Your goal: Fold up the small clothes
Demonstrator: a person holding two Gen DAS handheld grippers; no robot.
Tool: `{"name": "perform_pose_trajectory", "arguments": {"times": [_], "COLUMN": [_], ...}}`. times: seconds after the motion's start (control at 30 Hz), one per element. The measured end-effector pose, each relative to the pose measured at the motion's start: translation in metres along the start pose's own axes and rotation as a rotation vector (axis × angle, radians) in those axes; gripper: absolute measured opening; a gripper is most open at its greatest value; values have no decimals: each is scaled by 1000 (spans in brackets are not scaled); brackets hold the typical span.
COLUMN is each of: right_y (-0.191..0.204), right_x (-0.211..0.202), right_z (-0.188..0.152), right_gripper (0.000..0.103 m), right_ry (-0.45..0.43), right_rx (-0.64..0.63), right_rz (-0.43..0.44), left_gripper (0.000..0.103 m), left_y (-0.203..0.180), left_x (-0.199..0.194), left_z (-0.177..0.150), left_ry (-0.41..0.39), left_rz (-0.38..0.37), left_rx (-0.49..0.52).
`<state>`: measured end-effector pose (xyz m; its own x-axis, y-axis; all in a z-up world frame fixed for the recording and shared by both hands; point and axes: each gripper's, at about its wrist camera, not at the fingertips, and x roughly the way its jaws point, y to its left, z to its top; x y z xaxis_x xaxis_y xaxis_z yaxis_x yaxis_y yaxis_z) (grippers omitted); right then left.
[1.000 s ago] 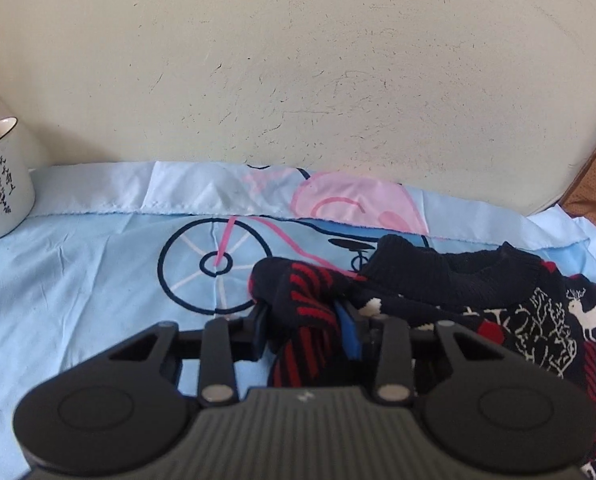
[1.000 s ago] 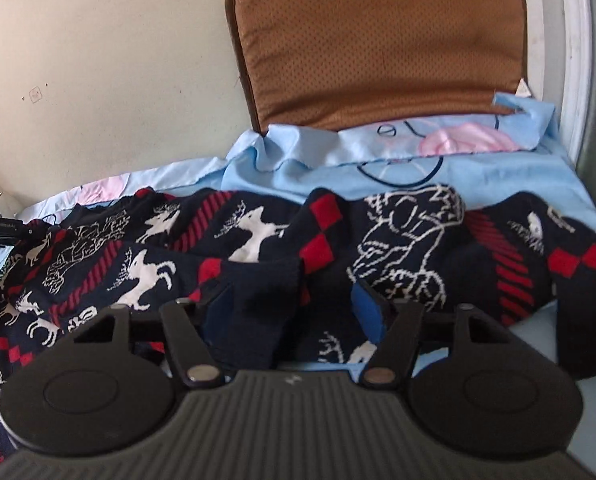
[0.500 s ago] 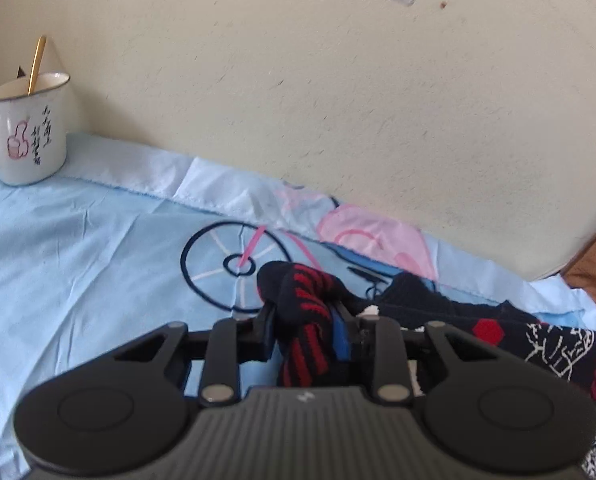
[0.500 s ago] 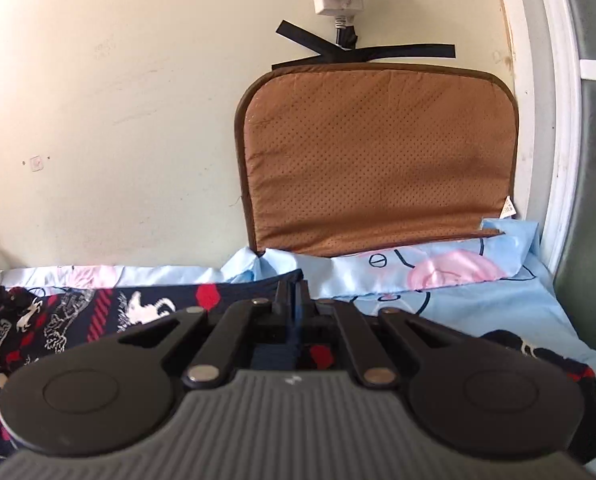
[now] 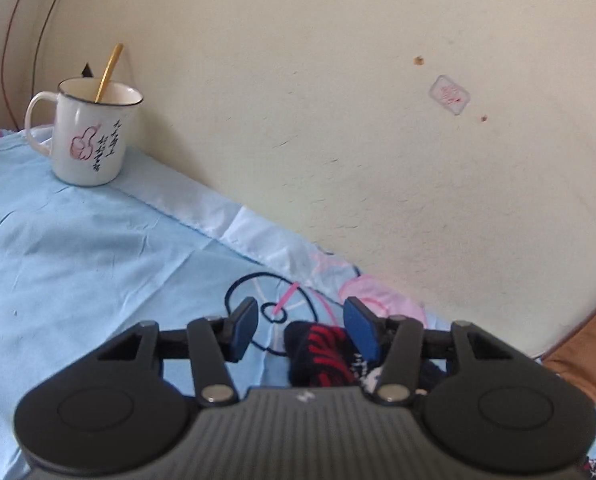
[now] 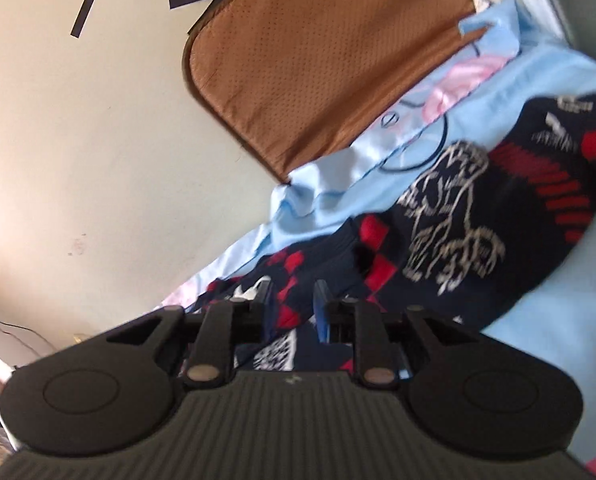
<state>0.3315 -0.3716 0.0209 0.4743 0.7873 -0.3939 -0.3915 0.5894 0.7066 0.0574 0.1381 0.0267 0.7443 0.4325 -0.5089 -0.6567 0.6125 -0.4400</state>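
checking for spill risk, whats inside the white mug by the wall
A gold spoon handle leans out of the white mug, resting against the rim. The upper inner wall looks bare. The mug's bottom is hidden by its own wall, so any liquid there cannot be seen.

Your garment [image 6: 458,216] is a dark navy knit with white reindeer figures, red stripes and red squares. It lies rumpled, spreading away ahead and to the right of your right fingers [image 6: 321,304], with a navy-and-red fold caught between them. One bunched end of it, navy with red stripes [image 5: 322,354], lies between your left fingers [image 5: 360,330], close against the right-hand pad.
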Motion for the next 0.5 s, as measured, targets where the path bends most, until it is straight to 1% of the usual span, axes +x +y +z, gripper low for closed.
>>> {"name": "perform_pose_trajectory", "arguments": {"times": [0.07,0.1,0.13,0.17,0.2,0.23,0.3,0.33,0.37,0.4,0.43,0.47,0.5], "right_y": [11,15,19,20,20,21,24,25,26,29,35,43,56], "right_x": [17,27,39,48,55,60,67,72,74,78,80,82,80], "right_z": [-6,-7,-7,-7,-6,-5,-3,-2,-4,-5,-6,-6,-6], "right_gripper": [27,31,34,40,40,41,41,39,34,22,16,13,12], "right_ry": [61,77,83,80,63,44,-6,-31,-52,-62,-64,-63,-75], "right_rx": [33,39,54,74,91,104,106,104,99,75,47,21,-10], "right_rz": [6,-11,-49,-73,-71,-71,-101,-121,-135,-159,-185,-194,-187], "left_gripper": [45,44,40,39,39,39,38,32,28,29,29,29,29], "left_y": [-11,-18,-25,-31,-37,-42,-47,-47,-46,-43,-41,-40,-38], "left_x": [-7,-9,-9,-7,-5,1,17,27,30,30,31,30,28], "left_z": [-1,-4,-8,-12,-17,-23,-34,-37,-36,-36,-36,-36,-36], "left_ry": [-12,-3,10,24,46,70,128,175,180,169,173,168,158], "left_rz": [-54,-87,-110,-130,-151,-149,-92,-60,-49,-51,-52,-54,-62], "left_rx": [52,86,119,153,197,240,291,296,289,273,264,262,251]}}
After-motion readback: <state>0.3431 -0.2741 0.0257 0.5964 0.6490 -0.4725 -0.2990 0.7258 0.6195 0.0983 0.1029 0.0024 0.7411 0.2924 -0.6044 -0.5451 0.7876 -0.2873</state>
